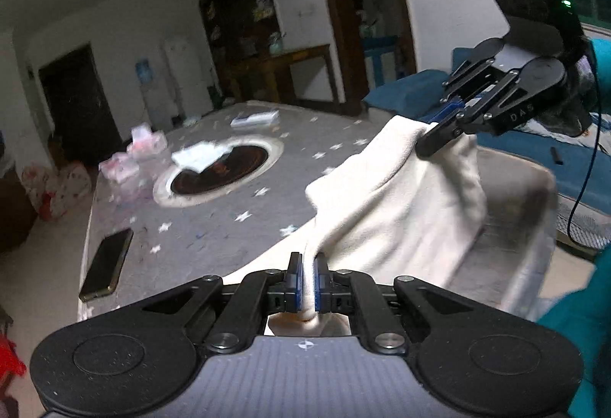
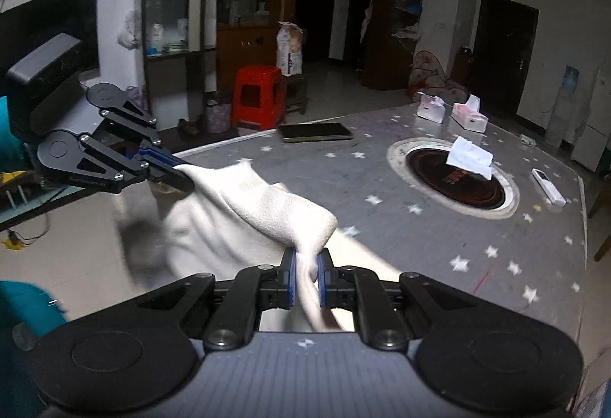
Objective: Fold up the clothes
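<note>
A white fleece garment (image 1: 401, 189) hangs in the air between both grippers, over the near edge of a grey star-patterned table (image 1: 214, 227). My left gripper (image 1: 308, 284) is shut on one corner of the cloth. My right gripper (image 1: 431, 139) shows at the upper right, shut on another corner. In the right wrist view the right gripper (image 2: 305, 276) pinches the garment (image 2: 267, 212), and the left gripper (image 2: 179, 177) holds the far corner at the left. The lower part of the cloth droops and blurs below the table edge.
On the table (image 2: 420, 246) are a dark phone (image 1: 107, 265), a round black inset burner (image 1: 225, 170) with a tissue (image 2: 469, 156) on it, tissue packs (image 2: 450, 112), a white remote (image 2: 548, 187) and a tablet (image 2: 315, 131). A red stool (image 2: 259, 95) stands beyond; a blue sofa (image 1: 412, 89) is at the right.
</note>
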Tool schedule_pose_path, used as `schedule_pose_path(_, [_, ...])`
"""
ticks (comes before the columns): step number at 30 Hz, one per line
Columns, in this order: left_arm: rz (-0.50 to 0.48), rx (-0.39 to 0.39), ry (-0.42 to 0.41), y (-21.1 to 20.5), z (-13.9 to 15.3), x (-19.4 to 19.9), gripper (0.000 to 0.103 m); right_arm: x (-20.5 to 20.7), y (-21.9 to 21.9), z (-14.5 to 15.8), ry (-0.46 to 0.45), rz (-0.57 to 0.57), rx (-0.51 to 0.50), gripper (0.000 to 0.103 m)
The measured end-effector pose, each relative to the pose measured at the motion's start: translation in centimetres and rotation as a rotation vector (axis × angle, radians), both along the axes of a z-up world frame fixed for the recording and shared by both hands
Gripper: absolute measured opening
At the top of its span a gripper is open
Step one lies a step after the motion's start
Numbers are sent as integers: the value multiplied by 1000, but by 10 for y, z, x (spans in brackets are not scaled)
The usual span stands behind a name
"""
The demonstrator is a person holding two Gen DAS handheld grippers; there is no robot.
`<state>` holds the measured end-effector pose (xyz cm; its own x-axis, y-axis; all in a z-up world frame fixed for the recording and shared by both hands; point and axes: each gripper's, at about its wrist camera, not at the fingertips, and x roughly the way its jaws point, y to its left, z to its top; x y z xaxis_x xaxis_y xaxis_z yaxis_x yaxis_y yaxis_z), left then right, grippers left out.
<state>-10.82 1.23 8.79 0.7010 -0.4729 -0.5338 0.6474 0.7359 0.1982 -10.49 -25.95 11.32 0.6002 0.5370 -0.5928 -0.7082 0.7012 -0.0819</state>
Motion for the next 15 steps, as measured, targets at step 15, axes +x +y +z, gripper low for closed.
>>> schedule_pose_path(15, [234, 69, 90, -23, -69, 126, 12, 127, 10, -92, 139, -237, 16, 14])
